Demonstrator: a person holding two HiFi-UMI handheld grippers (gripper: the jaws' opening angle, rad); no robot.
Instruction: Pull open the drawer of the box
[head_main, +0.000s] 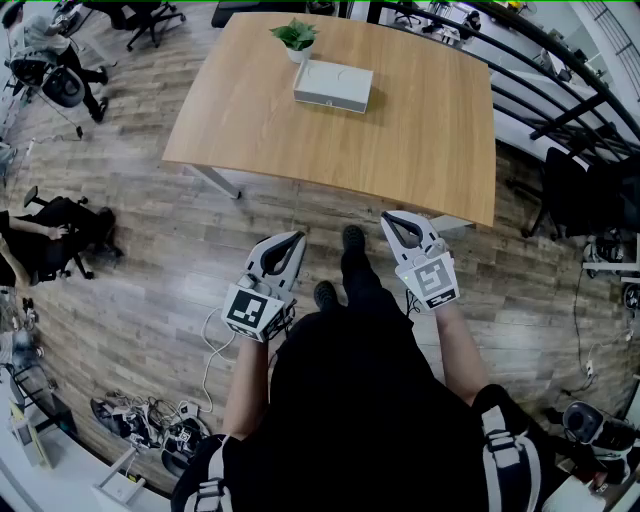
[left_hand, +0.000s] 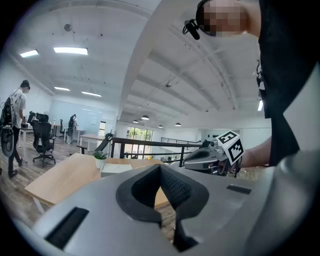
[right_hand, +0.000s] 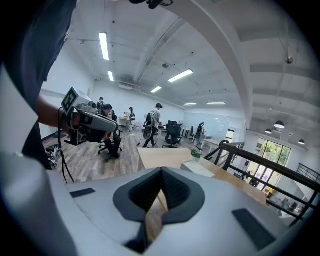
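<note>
The white drawer box (head_main: 333, 85) lies flat on the far part of the wooden table (head_main: 420, 150), next to a small potted plant (head_main: 296, 38). In the left gripper view the box (left_hand: 116, 168) shows small beyond the jaws, and in the right gripper view the box (right_hand: 199, 168) lies ahead on the tabletop. Both grippers hang over the floor, well short of the table. My left gripper (head_main: 291, 240) is shut with nothing in it. My right gripper (head_main: 393, 219) is also shut and empty. The drawer's front cannot be made out.
The table's near edge (head_main: 330, 186) lies between me and the box. Black railings (head_main: 560, 90) run along the right. Office chairs (head_main: 60, 235) and people are at the left. Cables and gear (head_main: 150, 420) lie on the floor at lower left.
</note>
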